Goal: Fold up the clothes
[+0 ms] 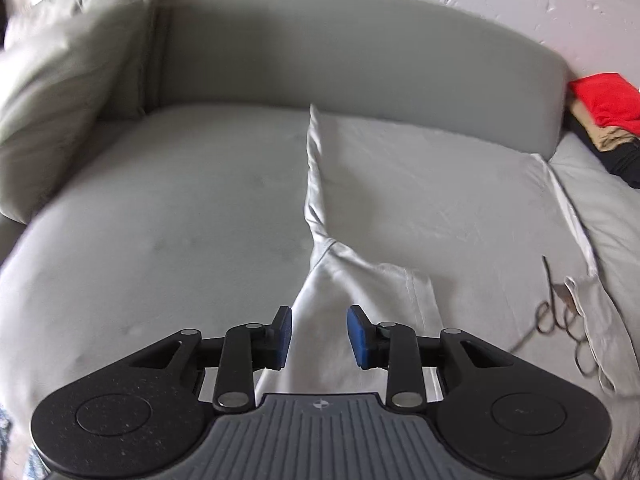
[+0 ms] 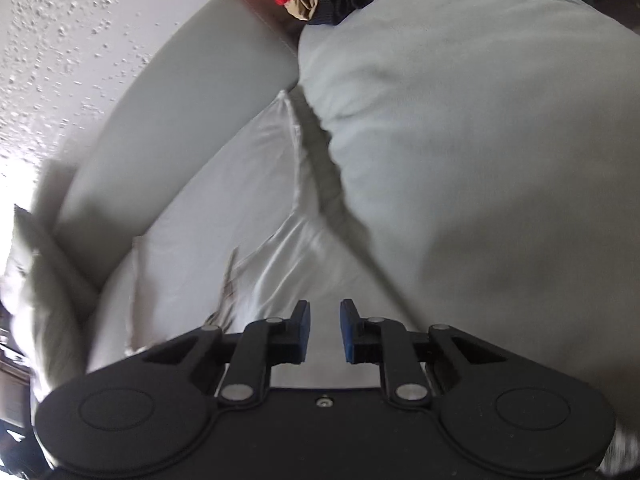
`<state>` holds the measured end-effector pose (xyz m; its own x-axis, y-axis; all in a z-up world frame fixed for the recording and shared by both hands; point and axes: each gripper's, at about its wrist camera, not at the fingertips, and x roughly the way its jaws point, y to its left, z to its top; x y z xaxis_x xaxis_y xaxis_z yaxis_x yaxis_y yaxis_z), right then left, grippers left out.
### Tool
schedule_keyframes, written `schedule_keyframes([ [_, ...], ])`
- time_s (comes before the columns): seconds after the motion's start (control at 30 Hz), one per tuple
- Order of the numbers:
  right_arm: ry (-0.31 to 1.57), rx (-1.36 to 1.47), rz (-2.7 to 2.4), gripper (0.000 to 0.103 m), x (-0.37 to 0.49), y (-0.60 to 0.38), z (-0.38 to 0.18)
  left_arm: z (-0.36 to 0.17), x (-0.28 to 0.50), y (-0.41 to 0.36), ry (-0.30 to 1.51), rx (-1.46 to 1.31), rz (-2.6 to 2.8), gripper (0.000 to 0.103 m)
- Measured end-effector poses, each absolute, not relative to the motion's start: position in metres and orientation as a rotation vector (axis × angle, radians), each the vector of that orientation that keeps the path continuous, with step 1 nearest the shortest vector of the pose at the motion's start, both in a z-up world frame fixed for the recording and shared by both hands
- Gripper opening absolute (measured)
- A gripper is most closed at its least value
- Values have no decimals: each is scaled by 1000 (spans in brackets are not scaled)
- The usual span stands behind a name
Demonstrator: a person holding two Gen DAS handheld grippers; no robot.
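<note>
While most of both views is filled by a big grey sofa (image 1: 160, 208), a pale grey-white garment (image 1: 420, 200) is seen spread across its seat, reaching up to the curved backrest (image 1: 360, 64). Part of the garment is bunched into a ridge that runs toward the left gripper (image 1: 319, 336), and a dark scribbly print (image 1: 560, 320) is visible near its right edge. A loose cushion (image 1: 68, 72) is propped at the sofa's left end, pretty blurry. Off at the far right, a small pile of clothes (image 1: 604, 120) is stacked on the seat, red on top, tan and black under it, well apart from the garment.

The left gripper's jaws are held apart over the bunched cloth, nothing pinched between the blue pads (image 1: 360, 340). The right gripper (image 2: 325, 330) is hovering over the garment (image 2: 224, 216) too, jaws parted with a narrower gap, nothing clamped.
</note>
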<state>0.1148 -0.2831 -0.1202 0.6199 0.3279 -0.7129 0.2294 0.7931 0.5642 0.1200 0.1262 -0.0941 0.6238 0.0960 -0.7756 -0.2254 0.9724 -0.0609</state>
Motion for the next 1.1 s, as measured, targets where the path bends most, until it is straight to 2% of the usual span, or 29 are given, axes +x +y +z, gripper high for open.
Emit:
schedule_keyframes([
  [0.03,922,668,63,18,123,-282,-124,-104,133,129,902,-170,195,20],
  [0.1,935,630,58,18,138,-278,-132,-116,147,133,956,-165,231,17],
  [0.2,1028,525,16,16,153,-269,-146,-124,155,140,1037,-148,290,26],
  [0.27,1042,452,-1,16,148,-264,-144,-125,150,140,1065,-101,314,28],
  [0.37,1076,373,-21,16,131,-261,-139,-118,127,142,1067,-58,336,39],
  [0.57,1142,315,-14,19,100,-266,-129,-115,85,148,1102,6,374,39],
  [0.63,1155,299,-14,24,94,-266,-125,-113,75,146,1107,62,397,40],
  [0.67,1141,302,-14,31,89,-267,-121,-111,70,147,1102,58,404,40],
  [0.73,1104,318,-7,34,78,-270,-114,-109,63,150,1090,33,421,39],
  [0.87,1011,393,23,33,71,-272,-102,-97,43,149,998,-35,401,38],
  [0.97,993,412,53,24,72,-268,-101,-91,42,138,931,-65,355,39],
  [1.1,1010,399,113,24,77,-247,-97,-89,59,118,920,-41,295,40],
])
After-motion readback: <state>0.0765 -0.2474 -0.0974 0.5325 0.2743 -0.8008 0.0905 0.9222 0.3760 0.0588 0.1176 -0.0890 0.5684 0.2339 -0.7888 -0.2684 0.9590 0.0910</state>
